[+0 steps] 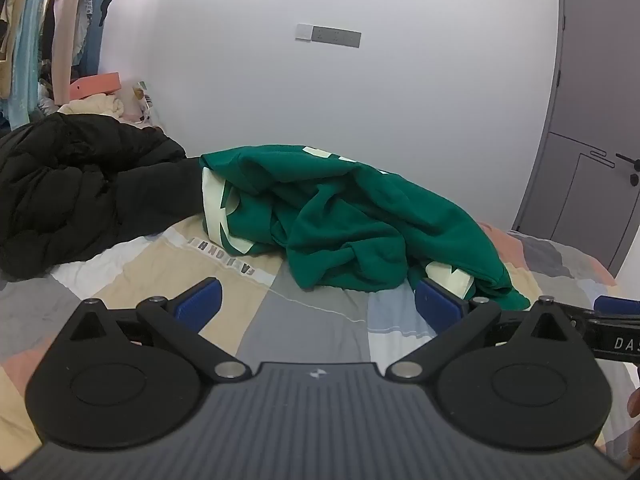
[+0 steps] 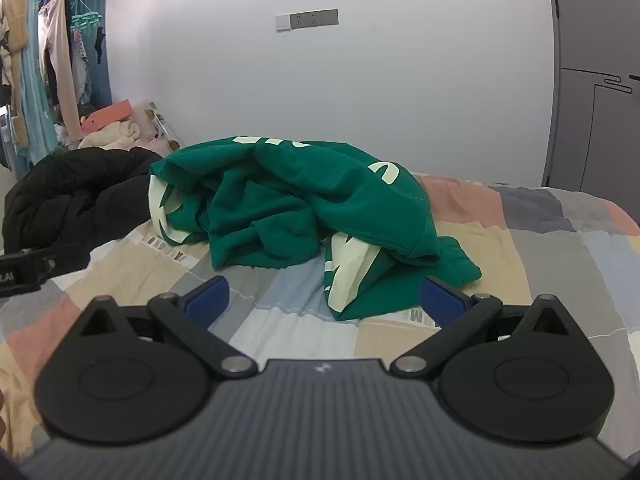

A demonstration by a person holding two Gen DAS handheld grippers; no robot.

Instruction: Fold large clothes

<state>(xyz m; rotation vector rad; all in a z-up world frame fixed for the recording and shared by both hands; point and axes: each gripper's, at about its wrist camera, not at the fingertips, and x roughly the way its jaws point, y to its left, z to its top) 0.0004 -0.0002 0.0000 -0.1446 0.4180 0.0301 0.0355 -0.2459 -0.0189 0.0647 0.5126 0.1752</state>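
A green sweatshirt with cream lettering (image 1: 340,216) lies crumpled in a heap on the patchwork bedsheet (image 1: 304,320). It also shows in the right wrist view (image 2: 296,208). My left gripper (image 1: 318,300) is open and empty, just short of the heap's near edge. My right gripper (image 2: 324,300) is open and empty, with the sweatshirt's near hem between its blue fingertips (image 2: 440,300). Part of the right gripper shows at the right edge of the left wrist view (image 1: 616,320).
A black puffer jacket (image 1: 72,192) is piled on the bed to the left of the sweatshirt. Hanging clothes (image 1: 48,32) and a pink box (image 1: 96,84) fill the far left corner. A white wall is behind the bed and a grey door (image 1: 592,120) stands at the right.
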